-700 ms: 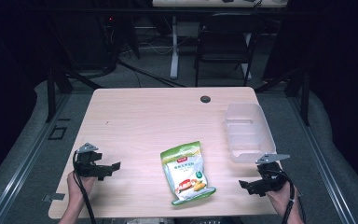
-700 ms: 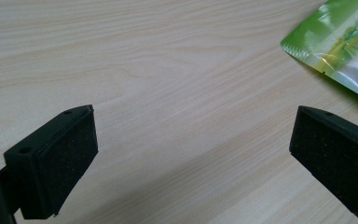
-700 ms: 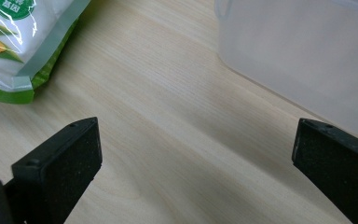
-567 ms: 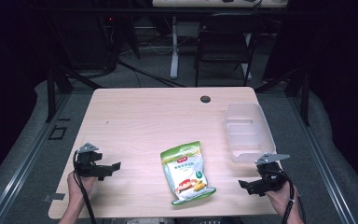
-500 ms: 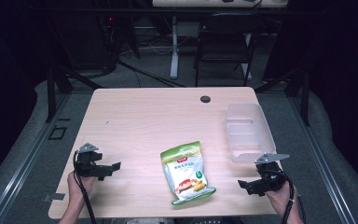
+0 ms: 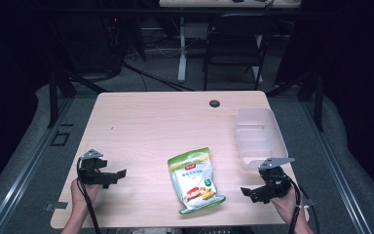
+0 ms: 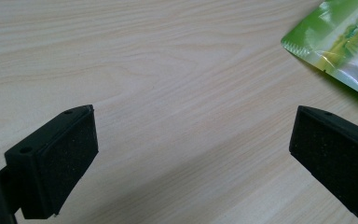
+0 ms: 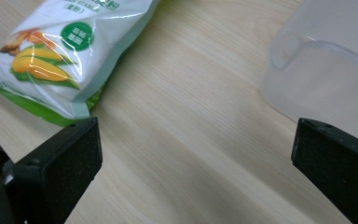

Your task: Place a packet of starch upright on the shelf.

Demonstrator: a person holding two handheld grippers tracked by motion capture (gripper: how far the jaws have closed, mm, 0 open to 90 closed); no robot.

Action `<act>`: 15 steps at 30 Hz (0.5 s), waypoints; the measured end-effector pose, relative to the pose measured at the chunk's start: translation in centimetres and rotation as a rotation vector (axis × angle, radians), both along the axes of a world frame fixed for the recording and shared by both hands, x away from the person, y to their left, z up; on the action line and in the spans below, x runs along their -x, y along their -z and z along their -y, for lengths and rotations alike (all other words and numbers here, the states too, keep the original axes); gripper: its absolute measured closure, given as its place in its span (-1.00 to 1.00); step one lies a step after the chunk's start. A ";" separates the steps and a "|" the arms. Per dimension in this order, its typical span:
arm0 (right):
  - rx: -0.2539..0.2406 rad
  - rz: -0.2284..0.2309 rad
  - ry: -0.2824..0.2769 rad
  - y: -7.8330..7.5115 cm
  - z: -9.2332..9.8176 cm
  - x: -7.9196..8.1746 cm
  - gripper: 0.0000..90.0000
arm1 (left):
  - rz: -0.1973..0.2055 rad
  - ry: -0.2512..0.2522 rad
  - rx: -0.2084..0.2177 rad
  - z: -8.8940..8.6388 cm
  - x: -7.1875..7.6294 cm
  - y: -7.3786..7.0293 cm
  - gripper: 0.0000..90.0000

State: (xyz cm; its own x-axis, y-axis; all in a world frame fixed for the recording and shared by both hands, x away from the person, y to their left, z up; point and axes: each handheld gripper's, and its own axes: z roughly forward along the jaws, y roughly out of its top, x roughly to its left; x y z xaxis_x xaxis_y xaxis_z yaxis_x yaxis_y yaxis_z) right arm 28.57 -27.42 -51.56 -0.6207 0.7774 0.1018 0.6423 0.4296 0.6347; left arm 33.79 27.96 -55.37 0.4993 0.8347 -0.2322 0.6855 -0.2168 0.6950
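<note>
1. Two grippers wait low over the desk (image 6: 141, 122), one at each near corner: the left gripper (image 6: 119, 174) by the near left corner, the right gripper (image 6: 246, 191) by the near right corner, each aimed inward at the middle.
2. Both stand with jaws spread wide and nothing between them; the left gripper view (image 7: 186, 154) and the right gripper view (image 8: 193, 158) show bare wood in the gap.
3. Between the two, near the front edge, lies the snack bag (image 6: 195, 179), flat on its back and slightly askew, label up. It is well apart from either gripper, so either one could reach it.
4. Along the right edge sits a clear plastic tub (image 6: 258, 136), its open top up, just beyond the right gripper. It probably stands there to take the bag, though that is my guess.
5. A small dark round fitting (image 6: 215, 103) sits by the far edge; I cannot tell what it is.
6. Compared with the earlier frames, little differs: bag and tub lie where they were, the left gripper is in the same place, and the right gripper has shifted only a touch, if at all.
</note>
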 end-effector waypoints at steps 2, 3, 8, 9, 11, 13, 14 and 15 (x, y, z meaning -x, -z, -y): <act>0.002 -0.007 -0.032 -0.3 -0.7 -0.2 -0.96 | 0.000 0.002 -0.002 0.0 0.0 0.0 -0.98; 0.002 -0.007 -0.032 -0.3 -0.7 -0.2 -0.96 | 0.000 0.002 -0.002 0.0 0.0 0.0 -0.98; 0.003 -0.010 -0.070 -0.7 -1.8 -0.6 -0.96 | 0.002 0.004 -0.004 0.2 0.0 0.0 -0.98; 0.000 -0.009 -0.070 -0.7 -2.0 -0.7 -0.96 | 0.002 0.005 -0.003 0.2 0.0 0.0 -0.98; 0.008 -0.017 -0.092 -1.1 -2.7 -1.0 -0.96 | 0.000 0.006 -0.005 0.2 0.0 0.0 -0.98; 0.002 -0.016 -0.097 -1.3 -3.1 -1.1 -0.96 | 0.002 0.006 -0.005 0.2 0.0 -0.1 -0.98; 0.002 -0.016 -0.097 -1.3 -3.1 -1.1 -0.96 | 0.002 0.006 -0.005 0.2 0.0 -0.1 -0.98; -0.004 -0.020 -0.106 -1.5 -3.3 -1.3 -0.96 | 0.003 0.005 -0.004 0.2 0.0 -0.1 -0.98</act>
